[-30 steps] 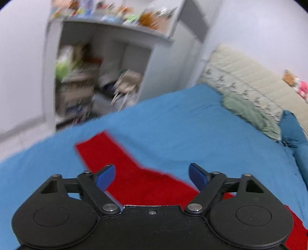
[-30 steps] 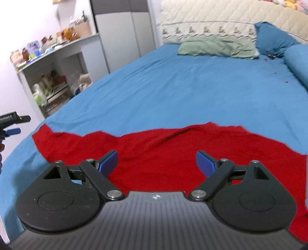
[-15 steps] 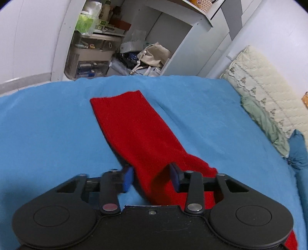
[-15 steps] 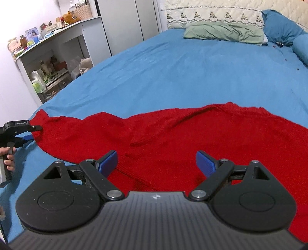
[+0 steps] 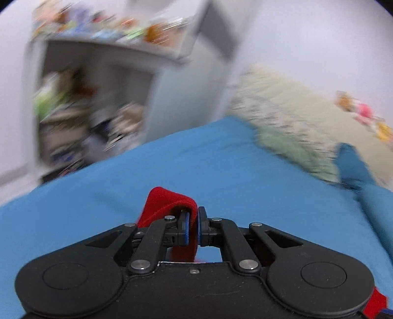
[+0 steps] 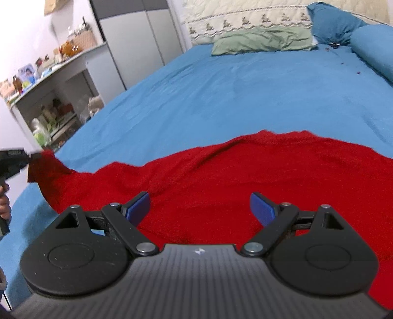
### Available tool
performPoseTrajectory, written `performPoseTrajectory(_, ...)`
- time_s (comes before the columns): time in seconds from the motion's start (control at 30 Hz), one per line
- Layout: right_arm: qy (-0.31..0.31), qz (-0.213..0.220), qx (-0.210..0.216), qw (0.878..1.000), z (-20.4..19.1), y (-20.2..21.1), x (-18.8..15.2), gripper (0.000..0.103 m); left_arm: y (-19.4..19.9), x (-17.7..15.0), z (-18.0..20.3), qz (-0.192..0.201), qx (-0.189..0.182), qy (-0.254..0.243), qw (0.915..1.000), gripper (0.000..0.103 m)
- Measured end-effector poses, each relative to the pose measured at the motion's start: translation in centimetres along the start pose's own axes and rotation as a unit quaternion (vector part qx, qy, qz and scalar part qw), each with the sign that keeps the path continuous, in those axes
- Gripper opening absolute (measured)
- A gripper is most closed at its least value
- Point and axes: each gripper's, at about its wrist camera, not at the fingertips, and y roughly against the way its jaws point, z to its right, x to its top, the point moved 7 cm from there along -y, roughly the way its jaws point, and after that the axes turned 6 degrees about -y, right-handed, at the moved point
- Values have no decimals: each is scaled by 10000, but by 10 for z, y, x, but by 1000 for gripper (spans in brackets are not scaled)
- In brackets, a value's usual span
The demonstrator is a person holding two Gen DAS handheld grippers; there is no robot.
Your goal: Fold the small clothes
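Observation:
A red knitted garment [image 6: 245,176] lies spread across the blue bed [image 6: 233,93]. My left gripper [image 5: 193,227] is shut on the garment's left end [image 5: 167,203], which is lifted off the sheet and folds over the fingers. In the right wrist view that lifted end [image 6: 46,166] shows at the far left, held by the left gripper [image 6: 14,159]. My right gripper [image 6: 200,208] is open and empty, hovering just above the garment's middle.
A green pillow [image 6: 262,40] and blue pillows [image 6: 336,22] lie at the headboard. A cluttered white shelf unit [image 6: 49,98] and a grey wardrobe [image 6: 137,41] stand beside the bed on the left. The left wrist view is motion-blurred.
My left gripper dropped to the garment's left end, closed on it and lifted it off the bed. My right gripper stayed open above the garment's middle.

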Motion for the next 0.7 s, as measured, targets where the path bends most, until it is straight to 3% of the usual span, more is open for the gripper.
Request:
performPoseTrajectory(0.17, -186, 300, -211, 9992, 33, 42, 14, 103, 23, 10, 148, 364, -1004, -831, 9908, 6)
performPoseTrajectory(0.27, -306, 416, -432, 9977, 60, 67, 18, 103, 20, -18, 237, 96, -1528, -1219, 9807, 6)
performPoseTrajectory(0.37, -365, 447, -769, 9954, 92, 90, 17, 103, 5, -78, 312, -493, -1869, -1704, 9662, 6)
performPoseTrajectory(0.53, -432, 210, -1144, 9923, 138, 111, 0, 103, -22, -186, 359, -1480, -1950, -2081, 9470, 6)
performPoseTrajectory(0.67, -333, -48, -1189, 9923, 158, 114, -19, 103, -29, -217, 365, -1689, -1912, -2256, 9402, 12)
performPoseTrajectory(0.7, -295, -55, -1187, 9925, 159, 113, -22, 103, -27, -217, 366, -1647, -1941, -2329, 9386, 25)
